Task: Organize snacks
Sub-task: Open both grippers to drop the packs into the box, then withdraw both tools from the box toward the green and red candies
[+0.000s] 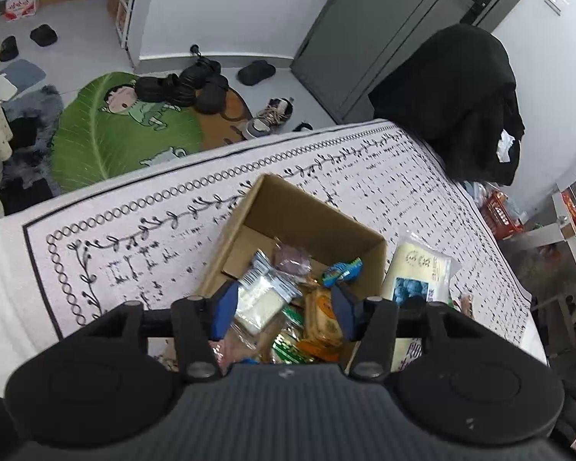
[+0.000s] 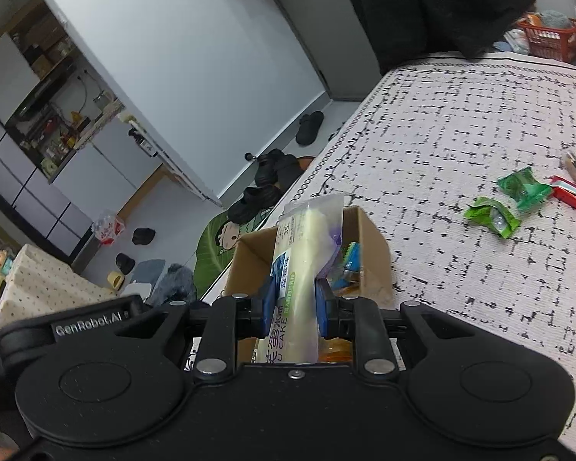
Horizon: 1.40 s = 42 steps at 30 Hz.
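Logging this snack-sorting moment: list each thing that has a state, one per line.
Brown cardboard box: open, part-filled with wrapped snacks.
Pale yellow cake packet: sealed, clamped by right gripper, beside the box.
Left gripper: open, above the box.
Two green candy wrappers: loose on the patterned cloth.
Red-and-white packet: loose on the cloth.

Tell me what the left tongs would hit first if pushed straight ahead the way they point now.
Most likely the snack packets piled in the cardboard box: the open left tongs point down into them, nothing between. Depth is hard to judge, so which packet comes first is unclear.
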Available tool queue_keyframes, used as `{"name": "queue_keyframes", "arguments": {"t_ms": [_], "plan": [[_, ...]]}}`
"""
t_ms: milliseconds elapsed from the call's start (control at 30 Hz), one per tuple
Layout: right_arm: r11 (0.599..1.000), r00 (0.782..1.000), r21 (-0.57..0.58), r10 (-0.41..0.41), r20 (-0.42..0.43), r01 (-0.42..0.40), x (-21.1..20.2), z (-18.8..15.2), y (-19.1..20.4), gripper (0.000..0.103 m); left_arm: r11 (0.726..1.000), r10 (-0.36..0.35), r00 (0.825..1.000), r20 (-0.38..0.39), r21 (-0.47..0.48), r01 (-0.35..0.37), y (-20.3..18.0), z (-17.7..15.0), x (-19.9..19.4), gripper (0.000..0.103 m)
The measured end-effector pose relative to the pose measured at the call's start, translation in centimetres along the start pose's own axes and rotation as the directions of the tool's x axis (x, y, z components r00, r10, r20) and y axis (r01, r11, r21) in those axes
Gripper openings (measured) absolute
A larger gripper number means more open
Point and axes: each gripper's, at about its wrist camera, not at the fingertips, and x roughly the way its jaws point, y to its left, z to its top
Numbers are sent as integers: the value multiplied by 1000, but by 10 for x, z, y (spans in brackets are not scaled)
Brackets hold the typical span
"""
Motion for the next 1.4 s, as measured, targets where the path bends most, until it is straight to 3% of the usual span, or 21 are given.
{"name": "queue_keyframes", "arguments": {"t_ms": [200, 367, 433, 533, 667, 800, 833, 967, 1133, 1400], "plan": [[999, 998, 14, 51, -27, -50, 7, -2, 4, 32, 1000, 17, 1000, 4, -3, -17, 4, 3, -2, 67], [1000, 1000, 16, 21, -18, -21, -2, 1, -2, 36, 999, 40, 999, -2, -24, -40, 8, 3, -2, 76], [1000, 1000, 19, 7, -13, -7, -7, 2, -7, 46, 999, 38, 999, -7, -25, -38, 8, 3, -2, 77], [1000, 1000, 15, -16, -1, 16, -17, 3, -15, 51, 999, 44, 999, -1, -14, -44, 6, 2, -4, 78], [999, 999, 23, -38, -2, 38, -26, 4, -26, 58, 999, 53, 999, 6, -6, -53, -1, -1, -6, 87], [998, 997, 8, -60, 44, 60, -41, 6, -35, 76, 998, 69, 997, 18, 3, -69, -6, -5, -7, 103], [998, 996, 7, -67, 53, 66, -44, 7, -38, 81, 998, 66, 998, 20, 4, -66, -8, -6, -8, 103], [996, 994, 8, -91, 59, 91, -55, 9, -50, 82, 998, 50, 999, 22, 31, -51, -20, -11, -9, 103], [990, 986, -6, -141, 94, 142, -66, 9, -61, 96, 994, 50, 998, 44, 94, -54, -38, -17, -14, 103], [987, 982, -18, -157, 104, 160, -79, 9, -77, 100, 988, 31, 998, 59, 149, -39, -59, -27, -16, 103]]}}
